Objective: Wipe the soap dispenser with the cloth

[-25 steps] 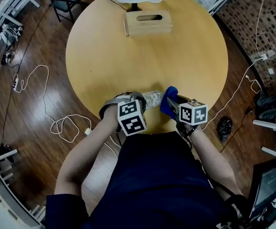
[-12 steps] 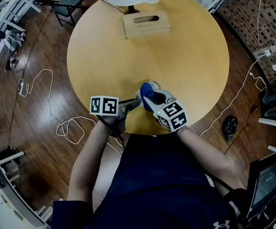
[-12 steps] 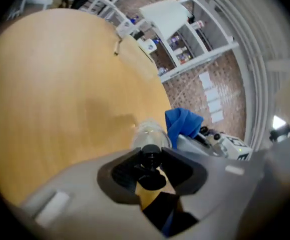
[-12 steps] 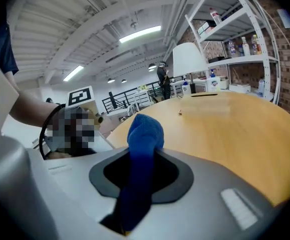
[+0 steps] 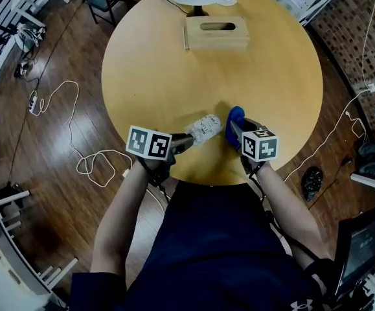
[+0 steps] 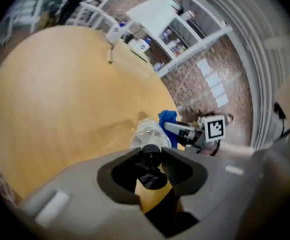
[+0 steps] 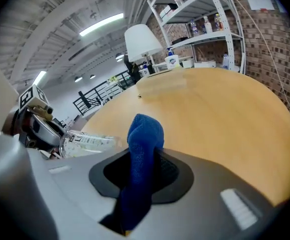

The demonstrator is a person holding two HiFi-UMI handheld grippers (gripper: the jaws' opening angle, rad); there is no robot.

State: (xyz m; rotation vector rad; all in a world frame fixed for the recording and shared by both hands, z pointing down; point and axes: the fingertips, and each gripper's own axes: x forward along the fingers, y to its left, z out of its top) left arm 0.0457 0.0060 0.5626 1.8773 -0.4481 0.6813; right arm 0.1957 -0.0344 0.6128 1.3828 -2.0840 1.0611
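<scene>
Round wooden table (image 5: 174, 63): left gripper (image 5: 182, 140) clamps clear soap dispenser (image 5: 204, 129) by its pump neck (light, slick, may swivel) over the near edge; right gripper (image 5: 234, 131) pinches soft blue cloth (image 5: 235, 116) just beside it.

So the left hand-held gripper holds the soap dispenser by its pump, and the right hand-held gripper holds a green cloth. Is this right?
Not quite. The cloth is blue, not green: the right gripper view shows it pinched in the right hand-held gripper. The rest is right: the left hand-held gripper holds the soap dispenser by its pump.
</scene>
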